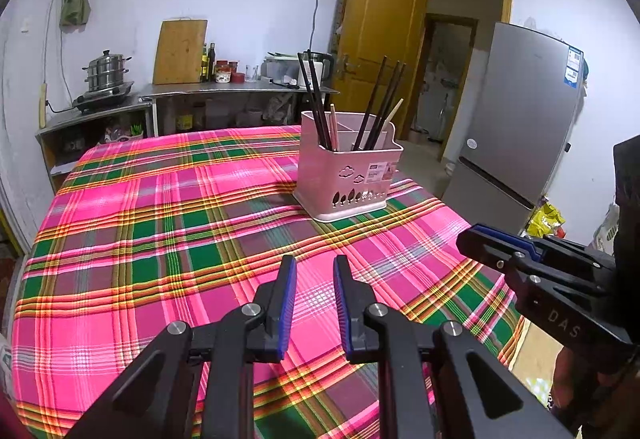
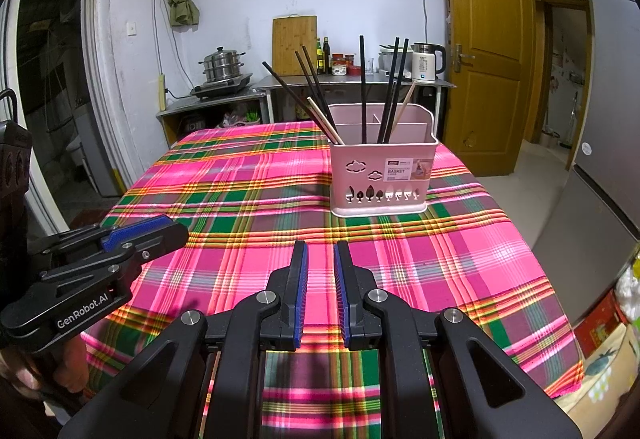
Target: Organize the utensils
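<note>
- Left gripper [image 1: 315, 267]: fingers spread with a clear gap between the blue pads [image 1: 288, 303]; nothing is held. It hovers over the near part of the table [image 1: 120, 259].
- Right gripper [image 2: 321, 253]: fingers parted by a narrow gap, blue pads facing each other, nothing between them. It hovers over the near edge of the table, beside the left gripper.
- Cross-view: the right gripper shows at the right edge of the left wrist view, the left gripper at the left edge of the right wrist view. From the side, the gap between either one's fingers cannot be judged.
- Table: covered by a plaid cloth in pink, green and yellow.
- Utensil basket [image 2: 382, 175]: pink plastic, rectangular, upright on the far right part of the table, well apart from both grippers. The front wall has cloud and tree cut-outs and a label reading "BASKET". Inner dividers split it into compartments.
- Chopsticks [image 2: 362, 87]: several dark sticks and two pale wooden ones stand in the basket, leaning left and right in two groups.
- Background: a counter [image 2: 352, 81] with a kettle [image 2: 426, 63], cutting board and bottles; a steamer pot [image 2: 222, 67]; a wooden door [image 2: 484, 39]; a refrigerator [image 1: 516, 111].
</note>
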Motion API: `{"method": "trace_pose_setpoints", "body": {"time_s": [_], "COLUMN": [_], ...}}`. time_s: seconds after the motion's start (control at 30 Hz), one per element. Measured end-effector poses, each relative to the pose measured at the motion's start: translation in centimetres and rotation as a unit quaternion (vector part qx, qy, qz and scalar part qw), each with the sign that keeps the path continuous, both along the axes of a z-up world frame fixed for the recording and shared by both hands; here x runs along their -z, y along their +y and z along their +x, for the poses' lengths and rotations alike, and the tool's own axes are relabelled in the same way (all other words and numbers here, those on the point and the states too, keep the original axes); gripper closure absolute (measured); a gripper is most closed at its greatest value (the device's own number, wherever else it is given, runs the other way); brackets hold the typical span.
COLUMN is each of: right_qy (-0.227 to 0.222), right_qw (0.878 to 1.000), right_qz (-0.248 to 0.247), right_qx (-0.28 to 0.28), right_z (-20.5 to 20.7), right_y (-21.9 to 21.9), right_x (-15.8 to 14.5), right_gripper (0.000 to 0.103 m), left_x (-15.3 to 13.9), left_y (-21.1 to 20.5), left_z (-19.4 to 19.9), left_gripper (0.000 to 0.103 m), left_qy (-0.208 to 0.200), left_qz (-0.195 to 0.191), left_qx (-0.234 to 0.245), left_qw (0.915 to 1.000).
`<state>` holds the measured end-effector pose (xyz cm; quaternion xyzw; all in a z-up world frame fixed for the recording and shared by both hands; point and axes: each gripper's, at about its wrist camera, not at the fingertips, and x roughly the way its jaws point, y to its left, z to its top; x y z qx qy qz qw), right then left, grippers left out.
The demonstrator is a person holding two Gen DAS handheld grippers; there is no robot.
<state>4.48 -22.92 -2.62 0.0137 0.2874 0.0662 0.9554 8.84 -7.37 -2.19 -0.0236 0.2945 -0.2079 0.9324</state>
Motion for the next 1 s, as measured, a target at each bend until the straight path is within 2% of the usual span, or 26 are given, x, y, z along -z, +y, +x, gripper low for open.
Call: {"method": "trace_pose_setpoints", "body": {"time_s": [0.43,0.6,1.0], "right_qy": [0.002,0.003,0.004], "right_qw": [1.000,1.000,1.000], "right_qz": [-0.001,-0.002,-0.003], "right_qx": [0.000,-0.001,0.000], "right_z": [-0.03,-0.05,-0.06], "right_y": [-0.05,-0.17,-0.30], "right_x": [0.21,0.34,0.46], "right_gripper": [0.089,0.090,0.089], "left_x": [0.05,0.01,0.03], "left_y": [-0.55,-0.82,-1.00], "left_z": [-0.29,-0.67,-0.72], "left_gripper": [0.085,0.075,0.075], "left_qy": [-0.006,-0.011,-0.010], "left_qz": [0.010,0.015,0.014], "left_qx": [0.004,0.008,0.011], "left_qw": [0.9999,0.9998,0.9998]}}
